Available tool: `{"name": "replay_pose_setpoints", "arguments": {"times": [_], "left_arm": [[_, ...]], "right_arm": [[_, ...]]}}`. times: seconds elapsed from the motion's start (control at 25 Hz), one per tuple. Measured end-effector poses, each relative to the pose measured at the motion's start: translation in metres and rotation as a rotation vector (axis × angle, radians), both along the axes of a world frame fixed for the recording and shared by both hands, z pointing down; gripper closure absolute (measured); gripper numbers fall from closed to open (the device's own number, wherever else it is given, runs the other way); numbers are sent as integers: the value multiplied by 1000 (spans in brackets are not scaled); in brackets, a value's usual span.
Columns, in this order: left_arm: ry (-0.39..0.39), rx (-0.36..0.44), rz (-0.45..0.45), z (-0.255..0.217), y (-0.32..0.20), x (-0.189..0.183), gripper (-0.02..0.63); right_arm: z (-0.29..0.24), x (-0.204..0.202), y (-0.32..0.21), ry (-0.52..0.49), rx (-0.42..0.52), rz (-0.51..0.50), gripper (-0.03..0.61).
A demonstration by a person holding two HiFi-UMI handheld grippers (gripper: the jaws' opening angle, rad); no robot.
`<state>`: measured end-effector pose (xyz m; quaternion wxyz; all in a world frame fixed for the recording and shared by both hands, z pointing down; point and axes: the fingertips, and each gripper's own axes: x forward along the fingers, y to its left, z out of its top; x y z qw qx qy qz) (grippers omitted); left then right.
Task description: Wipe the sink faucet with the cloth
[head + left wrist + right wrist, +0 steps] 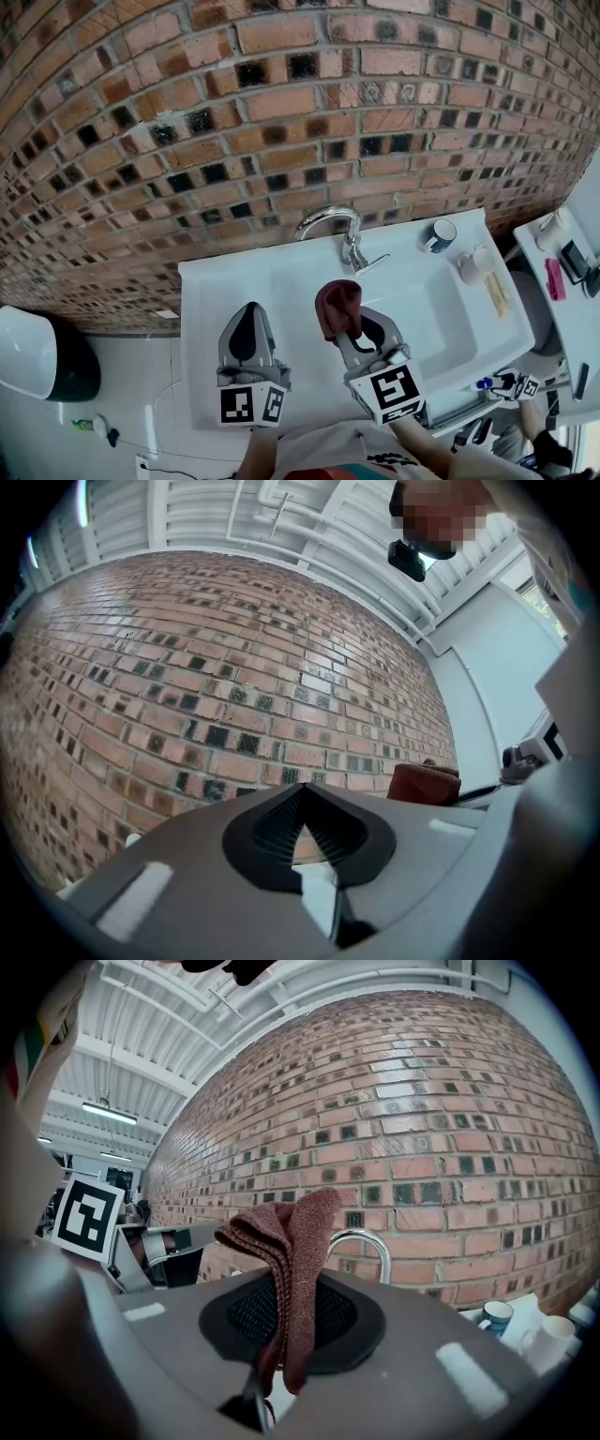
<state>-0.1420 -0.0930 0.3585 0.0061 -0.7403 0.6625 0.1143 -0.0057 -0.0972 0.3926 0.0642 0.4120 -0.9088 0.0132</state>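
Cloth (pixel 338 307) clamped in right gripper (pixel 359 328) jaws, frame centre; bunched end pokes fwd, ready to meet faucet (pixel 330 223) just above, prob. no contact yet; left gripper (pixel 249 330) jaws closed, empty, parked lower left.

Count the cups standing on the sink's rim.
2: a blue mug just right of the faucet, and a white cup further right of it. Others may be hidden outside the views.
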Motion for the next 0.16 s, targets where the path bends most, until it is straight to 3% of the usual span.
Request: {"name": "replay_pose_setpoints", "arguments": {"times": [0.16], "left_arm": [[1,-1,1,1,0,1,610]], "right_arm": [[0,0,0,-12,-3,1,532]]}}
